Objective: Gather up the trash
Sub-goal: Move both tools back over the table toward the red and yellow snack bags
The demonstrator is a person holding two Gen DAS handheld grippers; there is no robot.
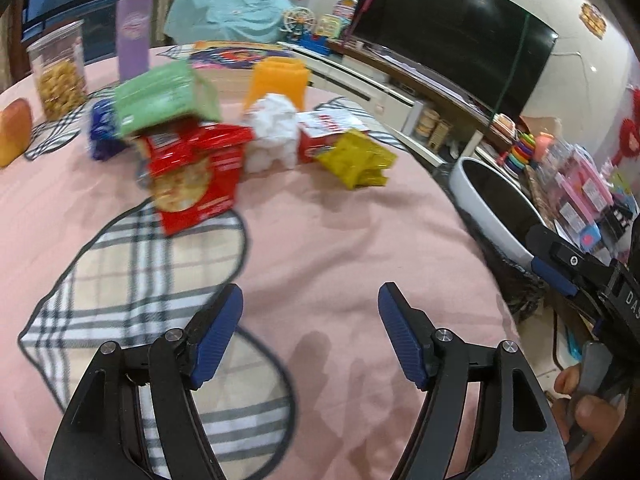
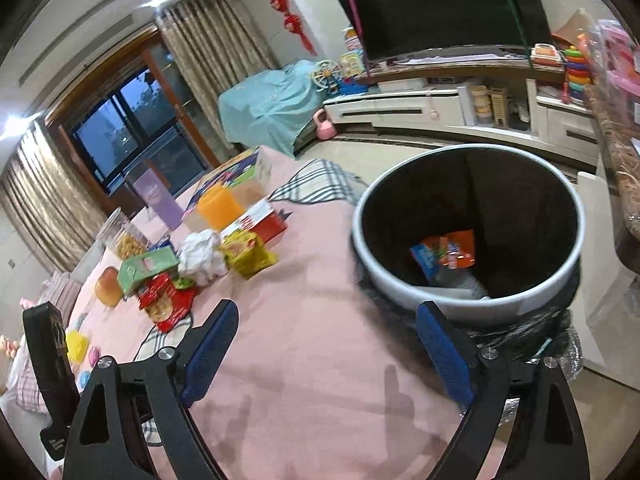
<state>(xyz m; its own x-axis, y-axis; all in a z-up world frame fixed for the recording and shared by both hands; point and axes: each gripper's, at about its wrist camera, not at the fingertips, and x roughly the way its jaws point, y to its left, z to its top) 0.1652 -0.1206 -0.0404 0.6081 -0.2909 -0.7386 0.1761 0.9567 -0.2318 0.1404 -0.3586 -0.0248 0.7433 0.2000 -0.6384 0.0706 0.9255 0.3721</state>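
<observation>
- Your left gripper (image 1: pixel 310 316) hangs over the pink cloth on the surface (image 1: pixel 340 216), its jaws apart with nothing between them
- Your right gripper (image 2: pixel 326 344) sits near the bin (image 2: pixel 400 292), its jaws wide apart and empty too
- The bin stands just off the edge of the surface, on your right, and already has an orange and blue wrapper (image 2: pixel 444 254) lying at the bottom, so the job looks started but not far along
- Most of the trash is still out on the surface in one loose heap: a green packet (image 1: pixel 164 96) leaning on a red biscuit packet (image 1: pixel 196 176), a blue wrapper (image 1: pixel 100 132) behind them, a ball of crumpled white paper (image 1: pixel 272 136), a red and white box (image 1: pixel 324 132) and a yellow packet (image 1: pixel 358 158)
- The yellow packet lies nearest the bin side of the heap, so it looks like the easy next pick for either hand
- The jar of snacks (image 1: pixel 60 68), the purple carton (image 1: pixel 134 28) and the orange holder (image 1: pixel 278 78) behind the heap look like things to keep, though you cannot be sure of that from here
</observation>
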